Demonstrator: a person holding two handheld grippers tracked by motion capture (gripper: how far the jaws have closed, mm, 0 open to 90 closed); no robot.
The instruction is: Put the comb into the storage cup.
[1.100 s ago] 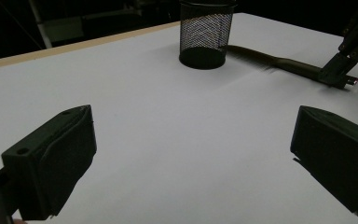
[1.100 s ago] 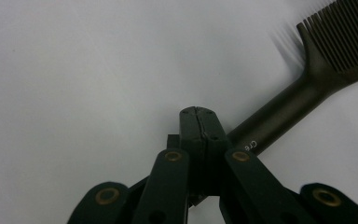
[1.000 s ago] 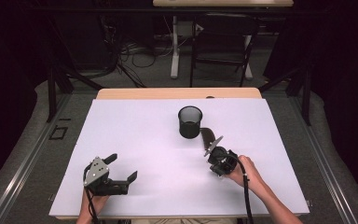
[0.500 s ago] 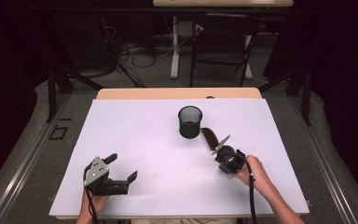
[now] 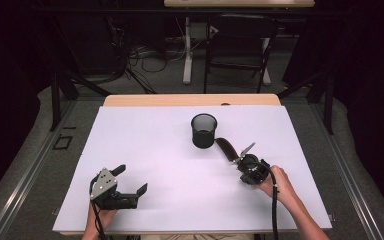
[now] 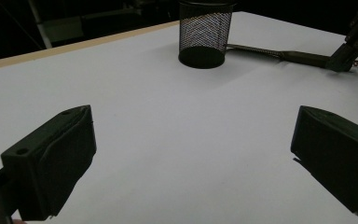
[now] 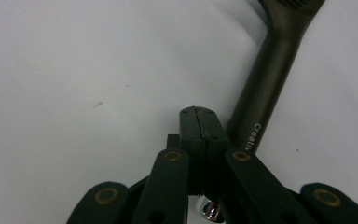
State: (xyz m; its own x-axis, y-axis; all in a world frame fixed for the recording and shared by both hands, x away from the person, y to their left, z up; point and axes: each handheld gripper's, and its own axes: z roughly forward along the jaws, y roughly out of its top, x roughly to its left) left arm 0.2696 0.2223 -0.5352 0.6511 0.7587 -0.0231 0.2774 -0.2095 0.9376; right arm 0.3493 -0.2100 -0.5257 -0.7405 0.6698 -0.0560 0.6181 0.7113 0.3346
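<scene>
The spatula (image 5: 225, 148) lay on the bench (image 5: 145, 145) beside the mesh cup (image 5: 203, 130), not yet grasped: right tongs (image 5: 243, 156) closed beside its handle, left tongs (image 5: 130, 180) spread wide.

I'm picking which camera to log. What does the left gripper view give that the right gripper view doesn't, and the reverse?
Left gripper view: an upright mesh cup, the dark utensil lying beside it, and the left gripper with its jaws wide apart. Right gripper view: white lettering on the utensil's handle, and the right gripper, jaws shut beside the handle, not on it. Both: the utensil on the white table.
</scene>
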